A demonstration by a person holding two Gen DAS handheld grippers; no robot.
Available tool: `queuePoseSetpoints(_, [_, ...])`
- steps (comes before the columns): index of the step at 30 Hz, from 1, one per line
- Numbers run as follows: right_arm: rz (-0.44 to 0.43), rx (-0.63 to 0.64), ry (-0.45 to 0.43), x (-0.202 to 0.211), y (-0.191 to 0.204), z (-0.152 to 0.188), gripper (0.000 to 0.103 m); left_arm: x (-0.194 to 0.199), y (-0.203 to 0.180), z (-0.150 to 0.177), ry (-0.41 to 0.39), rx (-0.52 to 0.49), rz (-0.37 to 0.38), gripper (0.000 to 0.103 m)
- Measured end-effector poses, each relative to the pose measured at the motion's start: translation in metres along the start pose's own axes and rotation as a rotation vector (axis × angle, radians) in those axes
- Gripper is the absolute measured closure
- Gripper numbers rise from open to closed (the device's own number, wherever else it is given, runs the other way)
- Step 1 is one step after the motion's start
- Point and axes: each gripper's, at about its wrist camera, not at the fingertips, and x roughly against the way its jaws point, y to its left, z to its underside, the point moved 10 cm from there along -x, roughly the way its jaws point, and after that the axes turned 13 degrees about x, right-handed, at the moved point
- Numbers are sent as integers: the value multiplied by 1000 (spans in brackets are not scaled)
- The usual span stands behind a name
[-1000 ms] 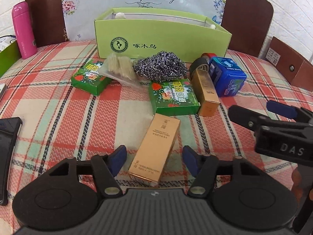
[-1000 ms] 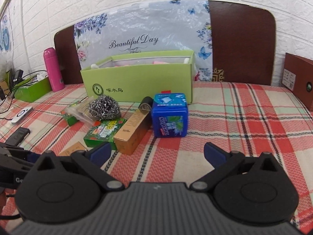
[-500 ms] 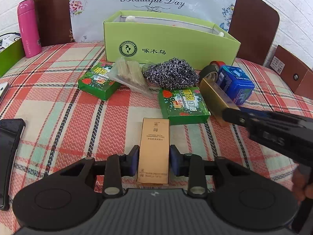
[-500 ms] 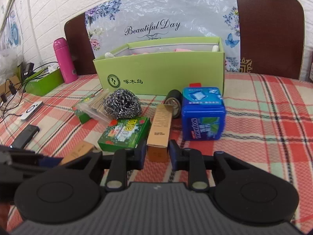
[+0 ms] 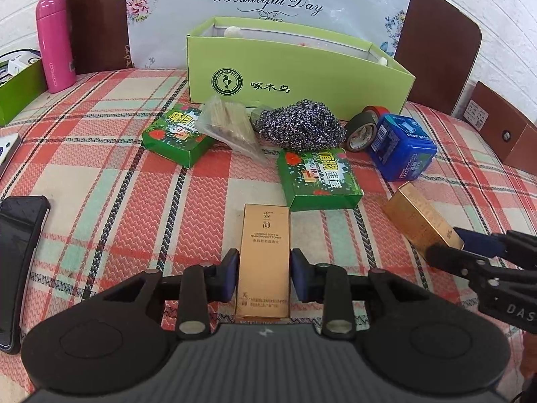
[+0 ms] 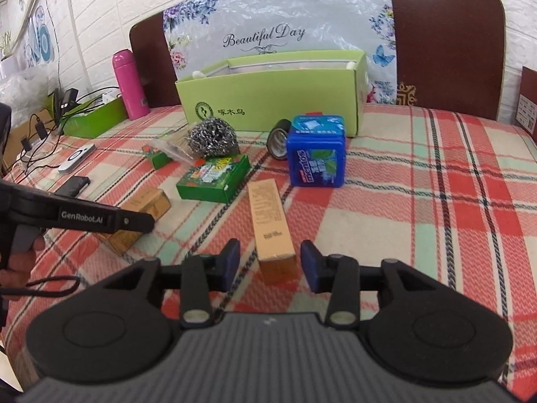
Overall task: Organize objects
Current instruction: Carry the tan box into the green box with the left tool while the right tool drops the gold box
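The left gripper (image 5: 263,273) is pinching a gold carton (image 5: 264,258) between its blue pads (image 5: 231,273), both pads touching the carton's long sides. That carton is lying flat on the checked tablecloth (image 5: 100,194), just in front of a green box (image 5: 319,179). The right gripper (image 6: 270,265) is standing spread around the near end of a second gold carton (image 6: 270,221), a gap showing on each side between pad and carton. This carton is lying lengthwise on the cloth, pointing toward a blue tub (image 6: 317,151). A steel scourer (image 5: 298,129), a roll of tape (image 5: 360,131), a clear packet (image 5: 228,126) and another green box (image 5: 176,136) are sitting close together in front of the open green tray (image 5: 292,70). A pink flask (image 5: 53,42) is standing upright at the far left. A black phone (image 5: 18,262) is lying at the left edge.
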Motion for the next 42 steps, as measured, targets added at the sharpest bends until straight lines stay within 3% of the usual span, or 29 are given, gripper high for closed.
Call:
queuePoseSetpoints(5, [30,63,-2,-13,8,-6,59,-2,0,-1,-5,-7,-8,69])
queuePoseSetpoints(12, [25,45,18,-23,3,-6,61,-5,-1,-3,-4,-21,-17,69])
queuePoseSetpoints(15, [16,50,26,-26,5,-4,67,-5,-1,-3,-3,-24,-18,69])
queuePoseSetpoints(17, [16,52,32,-28,6,-3,79,-5,-1,-3,-3,-29,-22,69])
queuePoseSetpoints(30, [-41,-23,-35,-15,3,-23,79,-1,-4,-12,-16,-29,-25,70])
queuePoseSetpoints(36, [-32,-29,-105,-5,-8,-49,79,12,-13,-40,-78,-47,-3,70])
queuePoseSetpoints(42, [13,1,-202,-1,-23,-94,79,31,-34,-100,-198,-48,48,70])
